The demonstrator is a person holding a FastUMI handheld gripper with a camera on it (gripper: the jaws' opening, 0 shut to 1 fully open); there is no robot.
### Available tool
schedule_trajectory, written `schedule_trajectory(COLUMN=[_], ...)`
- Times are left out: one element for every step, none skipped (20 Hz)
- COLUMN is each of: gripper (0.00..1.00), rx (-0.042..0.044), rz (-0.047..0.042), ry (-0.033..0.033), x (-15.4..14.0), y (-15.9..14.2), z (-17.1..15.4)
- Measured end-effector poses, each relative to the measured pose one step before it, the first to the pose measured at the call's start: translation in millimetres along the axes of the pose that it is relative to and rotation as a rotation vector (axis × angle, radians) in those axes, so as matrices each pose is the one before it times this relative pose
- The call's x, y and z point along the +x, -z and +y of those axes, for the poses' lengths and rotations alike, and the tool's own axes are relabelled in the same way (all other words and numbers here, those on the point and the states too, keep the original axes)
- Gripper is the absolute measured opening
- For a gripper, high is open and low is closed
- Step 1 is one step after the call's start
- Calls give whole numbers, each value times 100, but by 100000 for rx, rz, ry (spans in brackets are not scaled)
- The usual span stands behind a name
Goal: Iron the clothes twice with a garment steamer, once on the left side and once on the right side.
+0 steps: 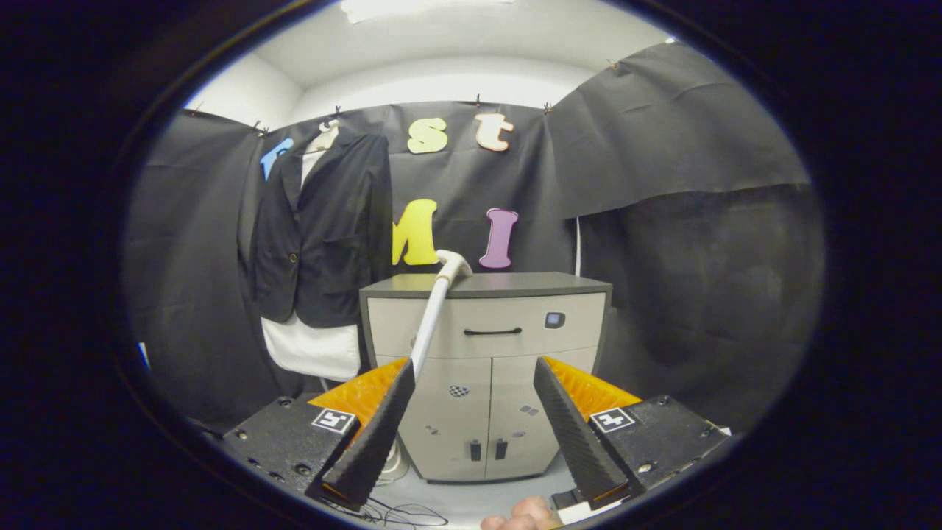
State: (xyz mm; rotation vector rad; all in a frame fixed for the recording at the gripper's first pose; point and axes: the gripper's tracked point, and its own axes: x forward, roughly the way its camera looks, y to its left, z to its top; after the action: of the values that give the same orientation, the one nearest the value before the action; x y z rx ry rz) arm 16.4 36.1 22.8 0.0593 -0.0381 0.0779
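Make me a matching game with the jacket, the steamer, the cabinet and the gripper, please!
Things:
1. dark jacket
2. garment steamer
3. cabinet
4. hand-held gripper

Places or states:
A. open, fingers apart, holding nothing
B. hanging on the booth wall, over a white garment
C. standing on the floor, beyond the fingers
D. upright pole in front of the cabinet, head near its top

Pairs: 1-B, 2-D, 3-C, 4-A

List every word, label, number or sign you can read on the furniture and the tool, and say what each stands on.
No readable words.
Marker squares on the open, empty gripper: patterns, not text.
Small panel on the cabinet drawer: too small to read.
Stickers on its doors: blurred.
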Motion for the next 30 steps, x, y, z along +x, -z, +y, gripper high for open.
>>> schedule_trajectory(gripper=[100, 100, 100, 100, 100, 100, 100, 100, 100, 100, 100, 100, 100, 100, 100, 100, 100, 100, 100, 100, 100, 100, 100, 100, 100, 100, 100, 100, 100, 100], rx=[-59, -236, -480, -552, -602, -241, -78, -292, -307, -607, -803, -401, 3, 385, 395, 35, -742, -360, 292, 772, 615, 329, 102, 348, 1032, 1782, 1379, 1225, 768, 830], rz=[-80, -198, -274, -347, 251, 283, 507, 476, 376, 259, -29, -105, 225, 48, -381, -687, -885, -792, -139, 75, 52, -480, -167, 257, 449, 390, 654, 1071, 657, -340], ry=[-1125, -868, -691, -518, -606, -13, -730, 140, 188, 315, 726, 560, 1004, 918, 1004, 1202, 1604, 2348, 1974, 1761, 1242, 754, 320, -249, -802, -997, -592, -771, -1100, -1806], x=[-18, 68, 220, 216, 124, 112, 169, 79, 198, 244, 73, 402, 414, 488, 218, 370, 413, 369, 326, 531, 342, 319, 496, 601, 733, 1037, 924, 1157, 1128, 1177], y=[-214, -150, -219, -194, -186, -32, -44, -49, -167, -165, -379, -344, -356, -378, -661, -695, -716, -609, -660, -594, -811, -993, -957, -803, -890, -950, -892, -736, -867, -1001], z=[353, 340, 225, 265, 349, 269, 394, 374, 148, 384, 212, 205, 52, 219, 325, 213, 139, -90, -8, -36, -17, 97, -2, -85, 72, 136, 49, -58, 58, 207])
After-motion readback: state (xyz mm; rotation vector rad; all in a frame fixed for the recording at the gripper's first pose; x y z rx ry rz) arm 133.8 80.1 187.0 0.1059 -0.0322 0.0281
